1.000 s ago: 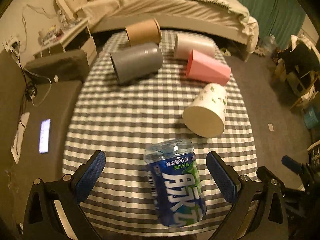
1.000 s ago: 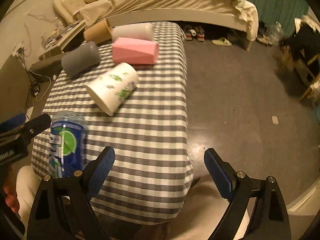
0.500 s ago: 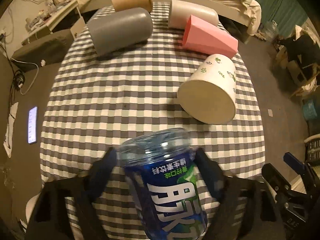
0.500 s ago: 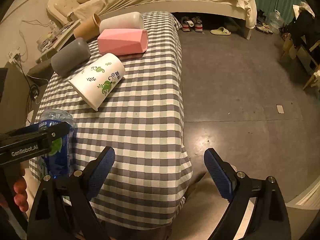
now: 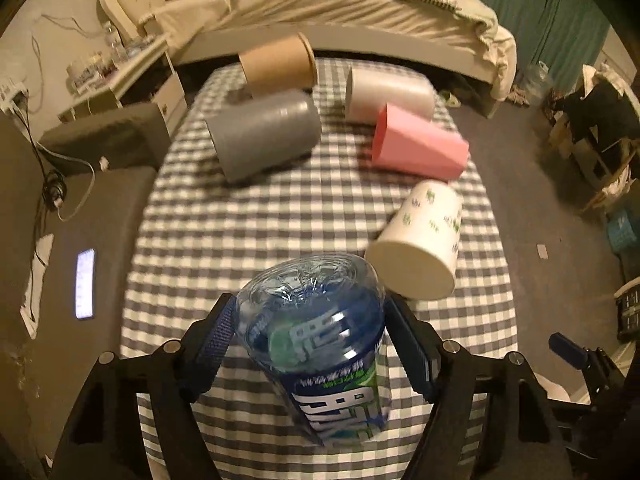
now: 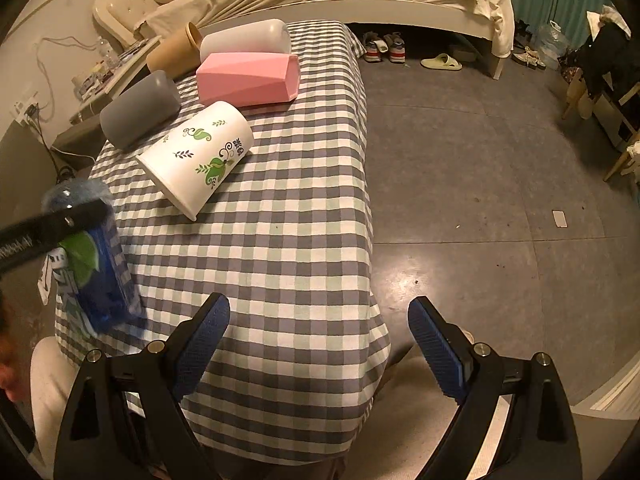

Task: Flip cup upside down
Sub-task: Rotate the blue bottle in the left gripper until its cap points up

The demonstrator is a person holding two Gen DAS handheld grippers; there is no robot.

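A clear blue plastic cup with a green and white label [image 5: 320,336] is held between the pads of my left gripper [image 5: 310,332], tilted, its closed end toward the camera, over the near end of the checked table [image 5: 224,224]. It also shows in the right wrist view [image 6: 92,276], raised off the cloth with a left finger [image 6: 52,228] across it. My right gripper [image 6: 320,344] is open and empty over the table's near right edge.
Several cups lie on their sides farther along the table: a white leaf-print cup [image 5: 420,248], a pink one [image 5: 420,148], a grey one [image 5: 264,140], a brown one [image 5: 280,64] and a white one [image 5: 388,92]. A bed stands behind. Bare floor [image 6: 480,160] lies to the right.
My left gripper closed on the blue cup and lifted and tilted it. The right gripper moved slightly and stayed open.
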